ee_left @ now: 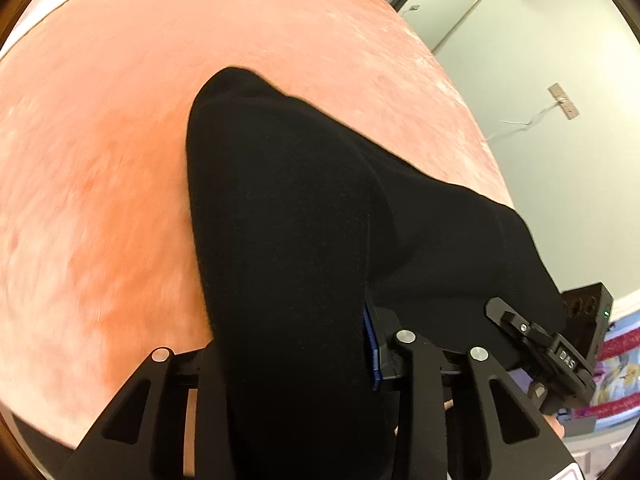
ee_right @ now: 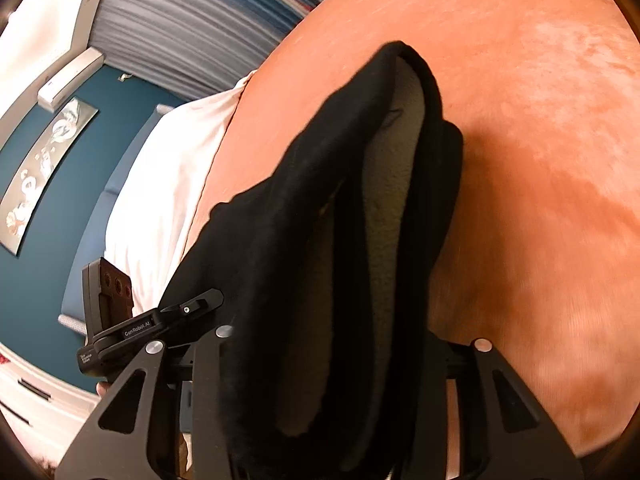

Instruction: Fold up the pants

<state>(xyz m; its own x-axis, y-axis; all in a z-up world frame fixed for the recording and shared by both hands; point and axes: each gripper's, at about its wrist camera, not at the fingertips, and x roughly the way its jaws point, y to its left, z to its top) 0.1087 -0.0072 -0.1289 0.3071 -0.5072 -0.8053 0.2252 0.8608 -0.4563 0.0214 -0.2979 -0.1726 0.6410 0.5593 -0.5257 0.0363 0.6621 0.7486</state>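
Note:
The black pants [ee_left: 288, 208] hang lifted above an orange bedspread [ee_left: 100, 140]. My left gripper [ee_left: 320, 360] is shut on the pants; the cloth drapes over its fingers and hides the tips, with one blue pad [ee_left: 371, 354] showing. In the right wrist view the pants [ee_right: 320, 220] show their pale fleecy lining [ee_right: 384, 216]. My right gripper [ee_right: 332, 380] is shut on the pants, its fingertips buried in the cloth. Each gripper shows at the edge of the other's view: the right gripper [ee_left: 548, 344] and the left gripper [ee_right: 140, 328].
The orange bedspread [ee_right: 540, 160] fills most of both views. A white sheet or pillow [ee_right: 168, 176] lies at its edge. A teal wall [ee_right: 60, 208] with a framed picture [ee_right: 44, 164] and a grey curtain [ee_right: 192, 32] stand beyond. A pale wall [ee_left: 560, 80] is at right.

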